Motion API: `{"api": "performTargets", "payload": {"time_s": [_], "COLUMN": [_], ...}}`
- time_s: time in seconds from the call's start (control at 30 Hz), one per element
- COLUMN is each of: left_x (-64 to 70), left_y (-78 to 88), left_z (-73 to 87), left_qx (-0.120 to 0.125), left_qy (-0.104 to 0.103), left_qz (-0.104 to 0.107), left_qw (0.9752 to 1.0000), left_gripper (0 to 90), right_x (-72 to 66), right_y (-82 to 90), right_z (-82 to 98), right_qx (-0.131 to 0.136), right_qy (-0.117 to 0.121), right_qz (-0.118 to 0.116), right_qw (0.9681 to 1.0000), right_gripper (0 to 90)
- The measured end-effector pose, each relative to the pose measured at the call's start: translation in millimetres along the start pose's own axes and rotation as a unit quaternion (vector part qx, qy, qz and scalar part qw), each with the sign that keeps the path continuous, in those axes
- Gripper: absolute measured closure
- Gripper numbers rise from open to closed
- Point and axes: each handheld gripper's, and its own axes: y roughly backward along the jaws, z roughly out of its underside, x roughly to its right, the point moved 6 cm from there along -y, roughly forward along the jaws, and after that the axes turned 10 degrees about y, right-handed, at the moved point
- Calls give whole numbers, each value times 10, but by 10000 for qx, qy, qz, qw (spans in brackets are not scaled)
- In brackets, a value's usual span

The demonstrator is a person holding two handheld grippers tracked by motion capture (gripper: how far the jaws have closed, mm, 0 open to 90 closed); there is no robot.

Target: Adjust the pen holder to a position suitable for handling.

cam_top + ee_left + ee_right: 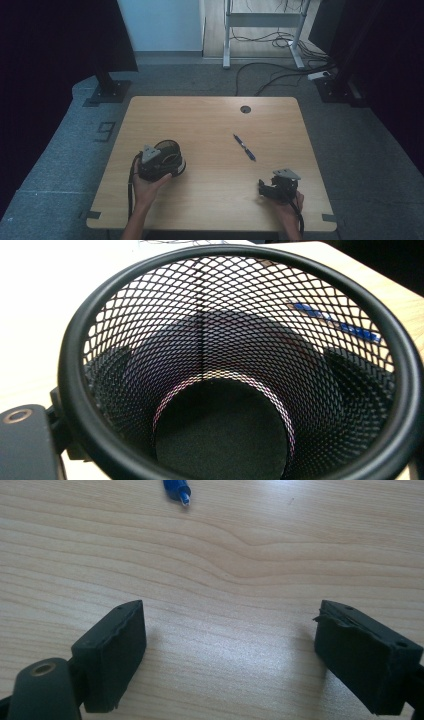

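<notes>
Left tongs (172, 165) clamping the black wire-mesh pen cup (169, 148) by its rim near the wooden bench (210, 125) edge, right tongs (230, 650) wide open and empty, so that thin rim grip could slip and tip it before the blue pen (244, 147) goes in.

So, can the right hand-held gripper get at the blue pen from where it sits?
Probably yes. The right hand-held gripper has its jaws open, and bare table lies between it and the blue pen. The mesh pen cup is off to the left.
</notes>
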Motion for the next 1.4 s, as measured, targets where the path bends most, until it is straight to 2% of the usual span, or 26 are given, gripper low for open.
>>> {"api": "performTargets", "payload": {"time_s": [0.63, 1.4], "left_x": [175, 390], "left_y": [-195, -587], "left_z": [-129, -226], "left_qx": [-62, -228], "left_qy": [-156, -433], "left_qz": [123, 167], "left_qw": [9998, 9987], "left_gripper": [97, 97], "right_x": [25, 18], "right_y": [8, 9], "right_z": [13, 12], "right_qx": [-29, -29], "right_qy": [-60, -44], "right_qz": [93, 67], "right_qw": [9999, 10000], "right_gripper": [115, 116]}}
